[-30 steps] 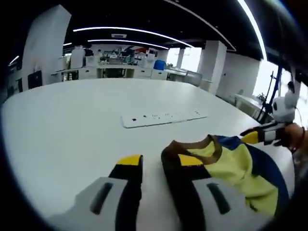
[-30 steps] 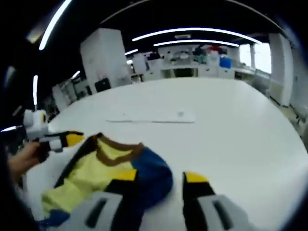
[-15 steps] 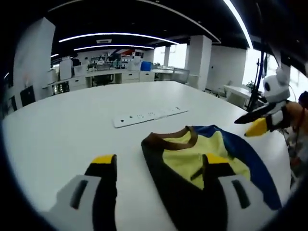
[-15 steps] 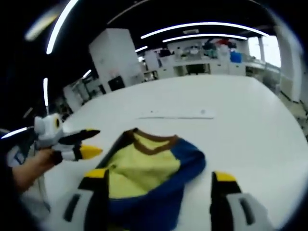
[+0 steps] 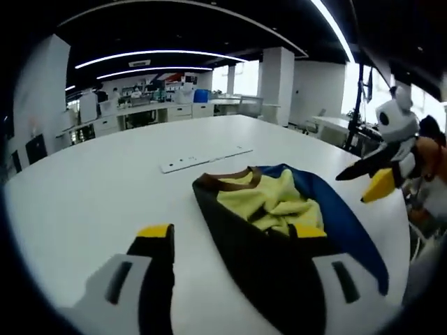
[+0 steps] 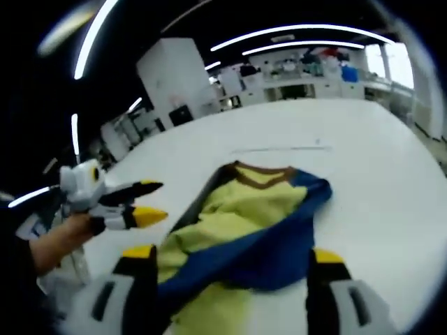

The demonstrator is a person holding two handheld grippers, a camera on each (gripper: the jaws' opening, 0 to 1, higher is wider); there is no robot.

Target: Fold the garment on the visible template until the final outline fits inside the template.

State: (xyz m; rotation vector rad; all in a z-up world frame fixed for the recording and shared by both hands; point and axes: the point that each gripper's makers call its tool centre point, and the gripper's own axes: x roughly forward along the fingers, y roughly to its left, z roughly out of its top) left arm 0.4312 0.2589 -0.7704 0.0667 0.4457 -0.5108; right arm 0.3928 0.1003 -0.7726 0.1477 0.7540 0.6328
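Both grippers spread wide, empty; garment (image 5: 279, 209) bunched between right gripper (image 6: 230, 262) jaws, under left gripper (image 5: 230, 241) right jaw, collar ahead.

Garment on the counter, one hand-held gripper at each side of it.

The garment (image 5: 279, 216) lies on the counter (image 5: 91, 188), with its neck opening turned away from the person. In the left gripper view, the left hand-held gripper (image 5: 234, 237) is at the near edge of the garment; one jaw is over the cloth and the other over bare counter to the left. The right hand-held gripper (image 5: 370, 181) is at the right of the garment, above the counter edge. Behind the garment, apart from it, a long flat strip (image 5: 202, 159) lies on the counter. In the right gripper view, the garment (image 6: 244, 223) is between the jaws of the right hand-held gripper (image 6: 230, 262), and the left hand-held gripper (image 6: 143, 202) is at its left.
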